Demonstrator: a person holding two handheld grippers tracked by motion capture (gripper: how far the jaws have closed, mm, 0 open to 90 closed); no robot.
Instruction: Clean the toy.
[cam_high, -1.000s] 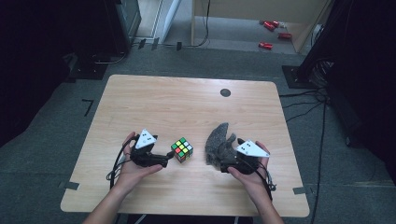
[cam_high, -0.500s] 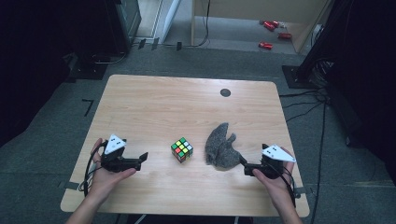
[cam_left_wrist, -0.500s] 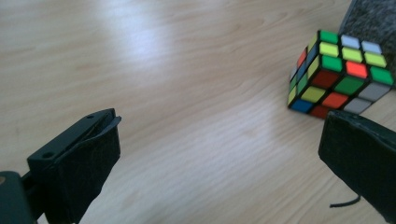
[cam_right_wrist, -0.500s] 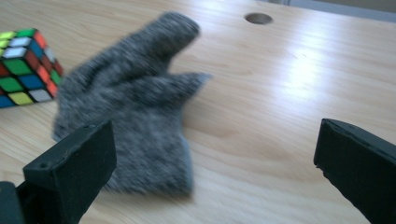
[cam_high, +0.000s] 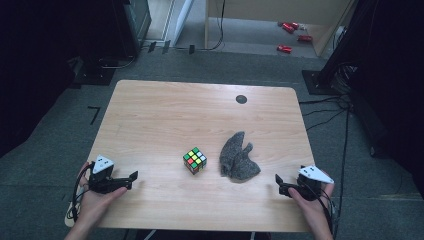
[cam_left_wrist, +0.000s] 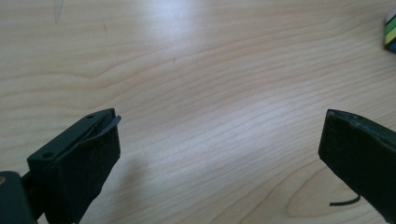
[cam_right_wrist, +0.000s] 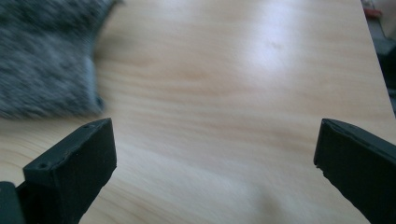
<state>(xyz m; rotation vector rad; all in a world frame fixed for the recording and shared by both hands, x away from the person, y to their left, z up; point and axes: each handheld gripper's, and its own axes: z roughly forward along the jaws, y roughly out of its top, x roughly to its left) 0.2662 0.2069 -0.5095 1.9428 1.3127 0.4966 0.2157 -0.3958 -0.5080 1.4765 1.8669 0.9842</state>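
Both grippers sit wide apart at the near edge of the worktop (cam_high: 165, 110), and both are released, jaws spread with nothing between them. The left gripper (cam_high: 131, 179) is down at the near left corner, held in the person's left hand (cam_high: 95, 200); the right gripper (cam_high: 280, 184) is at the near right, in the right hand (cam_high: 312, 210).

Between them, up the middle of the worktop, lies the puzzle cube (cam_high: 195, 160), resting flat with its coloured squares up, and just beside it to the right the grey fuzzy cloth (cam_high: 238, 161), crumpled in a heap. Cube and cloth are near each other but apart, and neither gripper touches either one.

From the high view you get the whole layout. The left gripper view gives bare wood grain between its two black jaws, with a sliver of the cube (cam_left_wrist: 391, 30) at the top right edge, well ahead of the jaws. The right gripper view catches the cloth (cam_right_wrist: 46, 56) close up and blurred at the upper left, just beyond its left jaw, open wood across the rest.

Further off, a small dark round mark (cam_high: 241, 99) sits near the far edge of the worktop. On the floor beyond, several small red things (cam_high: 290, 35) lie by a wooden panel. Nothing stands between either gripper and the cube or cloth.
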